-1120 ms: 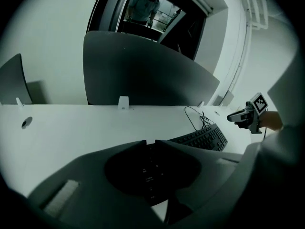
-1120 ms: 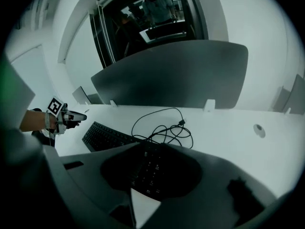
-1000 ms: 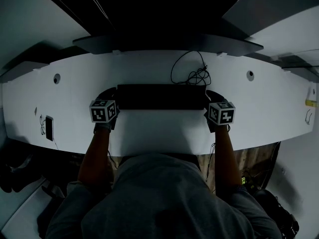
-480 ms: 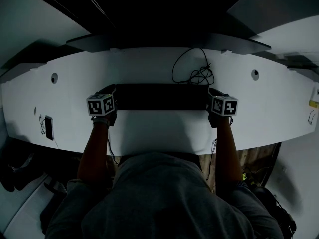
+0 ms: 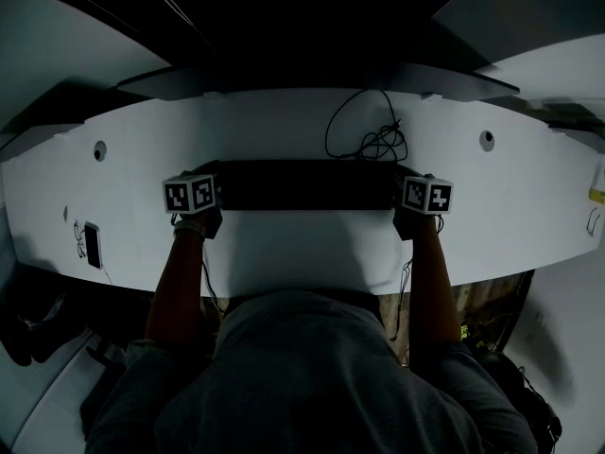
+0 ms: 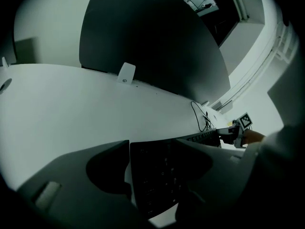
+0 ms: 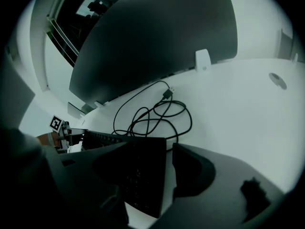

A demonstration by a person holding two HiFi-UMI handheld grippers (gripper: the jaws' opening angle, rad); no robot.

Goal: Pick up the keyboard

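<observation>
Keyboard [image 5: 307, 184] lengthwise left-to-right across desk [image 5: 284, 244]

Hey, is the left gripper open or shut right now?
Open. The jaws of the left gripper have just been opening. One end of the keyboard sits between them, with white desk showing beside it.

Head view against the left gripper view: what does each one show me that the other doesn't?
Head view only: a small dark flat rectangular device near the white desk's left edge. Left gripper view only: the left claw's jaws, apart either side of the black rectangular keyboard's left end; they have just been opening. Both: the keyboard, the looped black cable behind it, and the desk.
</observation>
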